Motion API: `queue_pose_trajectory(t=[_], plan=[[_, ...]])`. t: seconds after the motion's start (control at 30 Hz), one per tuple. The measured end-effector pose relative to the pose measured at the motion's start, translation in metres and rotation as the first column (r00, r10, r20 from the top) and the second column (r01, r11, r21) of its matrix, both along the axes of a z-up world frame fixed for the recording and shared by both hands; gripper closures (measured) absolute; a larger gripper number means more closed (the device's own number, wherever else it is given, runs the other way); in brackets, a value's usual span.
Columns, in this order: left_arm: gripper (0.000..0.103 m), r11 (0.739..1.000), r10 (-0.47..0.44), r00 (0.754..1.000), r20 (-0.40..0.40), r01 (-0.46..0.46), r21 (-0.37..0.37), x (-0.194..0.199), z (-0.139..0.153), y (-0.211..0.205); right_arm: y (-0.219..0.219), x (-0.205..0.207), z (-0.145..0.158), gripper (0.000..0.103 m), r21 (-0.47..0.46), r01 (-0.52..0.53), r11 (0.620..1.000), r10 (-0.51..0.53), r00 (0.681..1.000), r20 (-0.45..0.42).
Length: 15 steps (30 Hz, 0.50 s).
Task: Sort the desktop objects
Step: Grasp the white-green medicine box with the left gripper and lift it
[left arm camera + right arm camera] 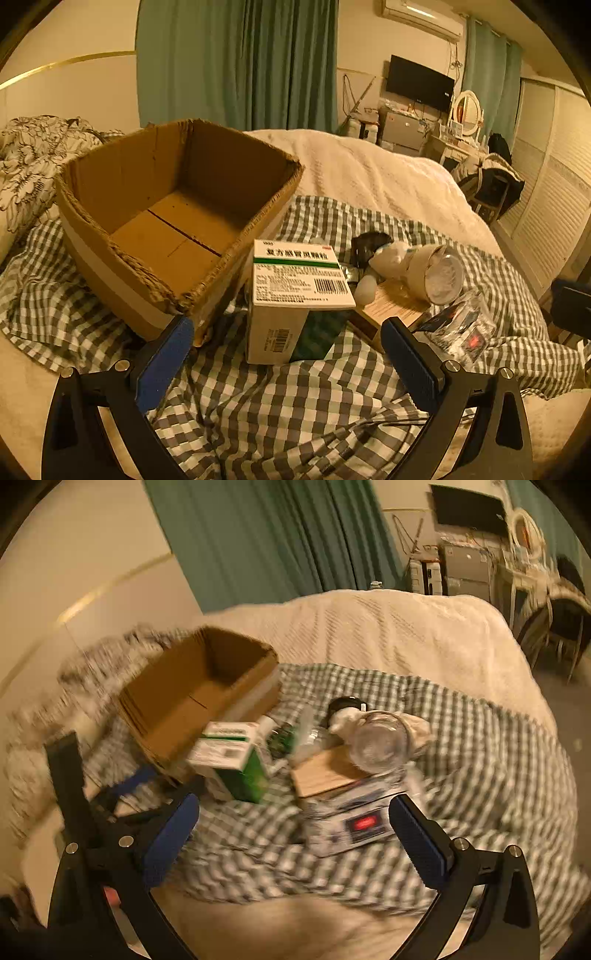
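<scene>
Right wrist view motion-blurred, medicine box print unreadable, wooden block partly hidden under jar

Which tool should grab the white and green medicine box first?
Probably the left tool. Its open blue pads sit just either side of the white and green medicine box, beside the empty brown cardboard box. The right tool, also open, points nearer the clear plastic packet.
</scene>
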<state>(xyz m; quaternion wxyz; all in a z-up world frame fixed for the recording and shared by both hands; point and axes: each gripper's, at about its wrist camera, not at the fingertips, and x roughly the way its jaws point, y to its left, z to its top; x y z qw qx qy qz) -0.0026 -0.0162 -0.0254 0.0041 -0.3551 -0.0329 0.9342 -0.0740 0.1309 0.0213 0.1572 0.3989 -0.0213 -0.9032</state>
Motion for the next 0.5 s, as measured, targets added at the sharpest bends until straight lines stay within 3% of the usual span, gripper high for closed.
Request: queue_pose_trajectory(t=[0.1,0.2,0.33,0.5], plan=[[0.000,1.000,-0.016,1.000,-0.011,0.016,0.001,-0.006,-0.011,0.004,-0.004,-0.007,-0.007,0.000,0.137,-0.037,0.990,0.039,0.999,-0.006],[0.000,1.000,-0.023,0.998,-0.056,0.022,-0.017,-0.007,-0.020,0.010,-0.005,-0.020,-0.023,0.000,0.122,-0.094,0.988,0.088,0.995,0.053],[0.000,0.997,-0.024,0.999,-0.038,0.021,-0.071,-0.017,-0.031,0.017,-0.004,-0.034,-0.043,0.000,0.139,-0.131,0.982,0.114,0.986,0.126],[0.000,0.994,-0.040,0.998,-0.043,0.036,-0.103,-0.029,-0.035,0.027,0.009,-0.047,-0.051,0.000,0.148,-0.098,0.984,0.076,0.986,0.150]])
